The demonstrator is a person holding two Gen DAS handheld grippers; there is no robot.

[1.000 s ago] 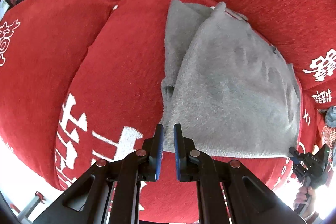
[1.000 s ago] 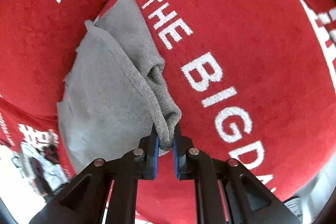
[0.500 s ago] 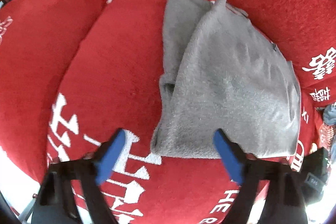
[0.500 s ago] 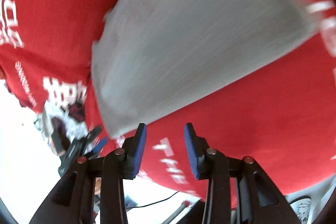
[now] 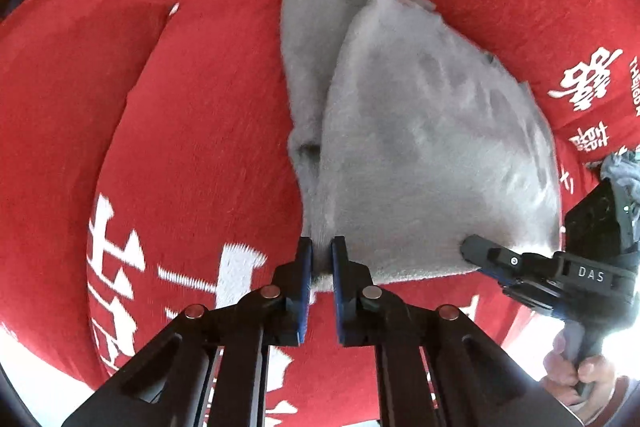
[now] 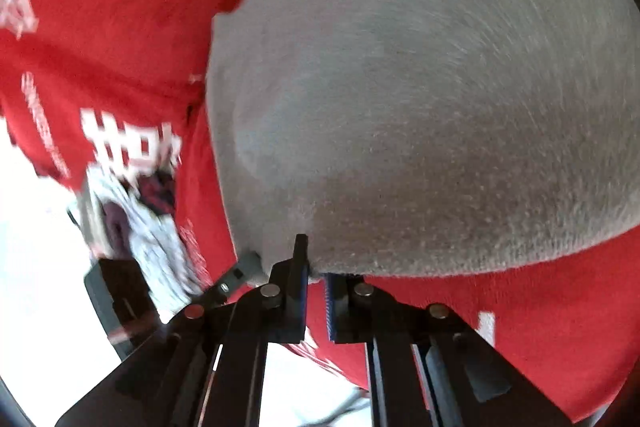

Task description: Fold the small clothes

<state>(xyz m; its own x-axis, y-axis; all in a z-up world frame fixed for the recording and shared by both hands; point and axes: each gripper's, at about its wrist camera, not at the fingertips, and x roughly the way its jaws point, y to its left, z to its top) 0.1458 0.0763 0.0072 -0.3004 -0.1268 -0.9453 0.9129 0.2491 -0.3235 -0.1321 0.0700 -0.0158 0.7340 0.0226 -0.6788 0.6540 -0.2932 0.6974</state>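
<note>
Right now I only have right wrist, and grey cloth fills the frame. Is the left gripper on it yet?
Observer: Yes. In the left wrist view, the left gripper has its jaws shut on the near edge of the grey cloth, at its left corner.
Operator: Is the cloth a single layer?
Observer: No. It is folded, and a lower layer sticks out along its left side.
Operator: Anything else near my side?
Observer: A bluish-grey garment lies on the red blanket, just past the right gripper.
</note>
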